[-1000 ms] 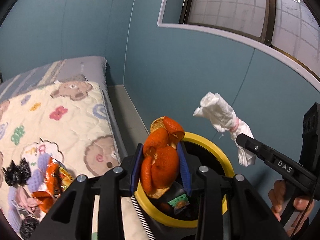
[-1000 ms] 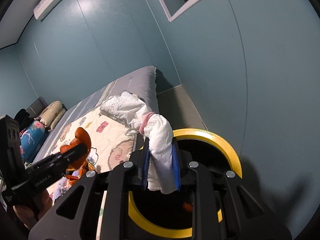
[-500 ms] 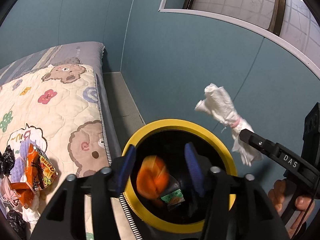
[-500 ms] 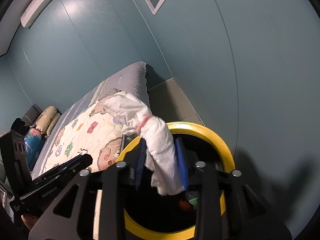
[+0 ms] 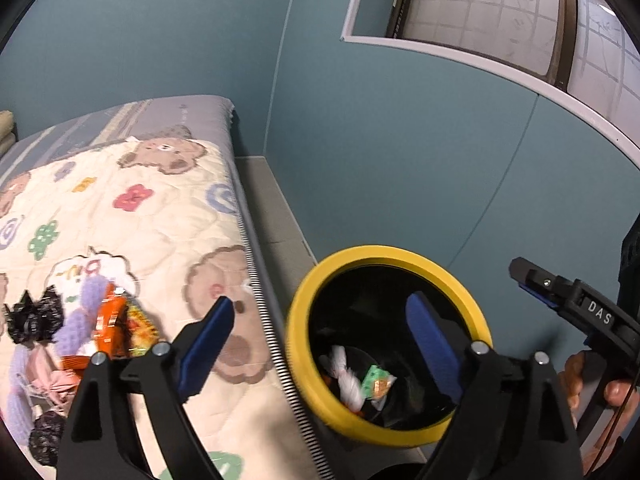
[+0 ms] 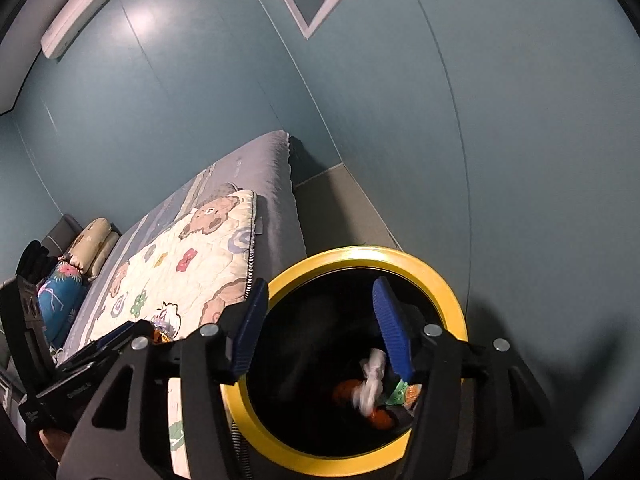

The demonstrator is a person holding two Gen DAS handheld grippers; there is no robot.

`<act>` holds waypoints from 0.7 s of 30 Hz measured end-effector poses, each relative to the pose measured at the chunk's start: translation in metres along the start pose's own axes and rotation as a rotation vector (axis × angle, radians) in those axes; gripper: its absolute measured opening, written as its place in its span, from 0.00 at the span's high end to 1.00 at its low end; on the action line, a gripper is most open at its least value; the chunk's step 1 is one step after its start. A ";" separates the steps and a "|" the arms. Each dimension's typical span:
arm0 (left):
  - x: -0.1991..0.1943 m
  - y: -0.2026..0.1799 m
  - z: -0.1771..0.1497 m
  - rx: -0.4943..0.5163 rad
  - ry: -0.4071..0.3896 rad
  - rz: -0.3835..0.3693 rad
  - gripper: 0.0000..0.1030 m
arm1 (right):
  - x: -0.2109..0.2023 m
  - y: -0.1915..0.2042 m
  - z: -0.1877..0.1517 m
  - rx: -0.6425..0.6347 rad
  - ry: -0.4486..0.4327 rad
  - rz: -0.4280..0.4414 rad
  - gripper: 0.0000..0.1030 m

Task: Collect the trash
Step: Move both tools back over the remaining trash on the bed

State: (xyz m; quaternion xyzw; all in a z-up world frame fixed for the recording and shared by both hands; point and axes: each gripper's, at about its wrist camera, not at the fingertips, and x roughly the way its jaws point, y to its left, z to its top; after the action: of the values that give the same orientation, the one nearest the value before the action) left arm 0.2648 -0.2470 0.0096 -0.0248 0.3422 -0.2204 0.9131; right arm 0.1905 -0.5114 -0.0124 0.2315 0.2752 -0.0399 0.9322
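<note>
Because both loads were meant for the round black bin with the yellow rim [image 5: 387,344], I had each pair of tongs poised right above its mouth. My left tongs [image 5: 316,346] had just been opening and stood wide with nothing between them. My right tongs [image 6: 324,324] had been opening too, also empty. Below them, inside the bin, lay the white twisted tissue wad [image 6: 370,380] and orange peel [image 6: 344,392]. Left of my left tongs, crumpled orange snack wrappers [image 5: 116,328] waited on the bear-print quilt [image 5: 132,216].
</note>
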 end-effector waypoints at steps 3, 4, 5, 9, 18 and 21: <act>-0.016 0.013 -0.002 -0.011 -0.025 0.018 0.12 | -0.003 0.011 -0.001 -0.019 -0.005 0.023 0.44; -0.022 0.018 -0.003 -0.018 -0.032 0.023 0.11 | -0.004 0.013 -0.002 -0.023 -0.006 0.031 0.42; -0.028 0.023 -0.003 -0.026 -0.042 0.031 0.11 | -0.006 0.017 -0.003 -0.028 -0.008 0.040 0.42; -0.048 0.037 -0.004 -0.030 -0.079 0.061 0.08 | -0.012 0.035 -0.007 -0.055 -0.009 0.068 0.39; -0.094 0.078 -0.009 -0.051 -0.132 0.147 0.08 | -0.024 0.085 -0.021 -0.137 0.002 0.137 0.36; -0.109 0.097 -0.011 -0.064 -0.145 0.188 0.08 | -0.024 0.101 -0.025 -0.157 0.013 0.159 0.36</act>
State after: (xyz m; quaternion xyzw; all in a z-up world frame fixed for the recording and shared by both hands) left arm 0.2221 -0.1131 0.0488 -0.0374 0.2831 -0.1205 0.9508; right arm 0.1777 -0.4116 0.0230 0.1791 0.2644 0.0573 0.9459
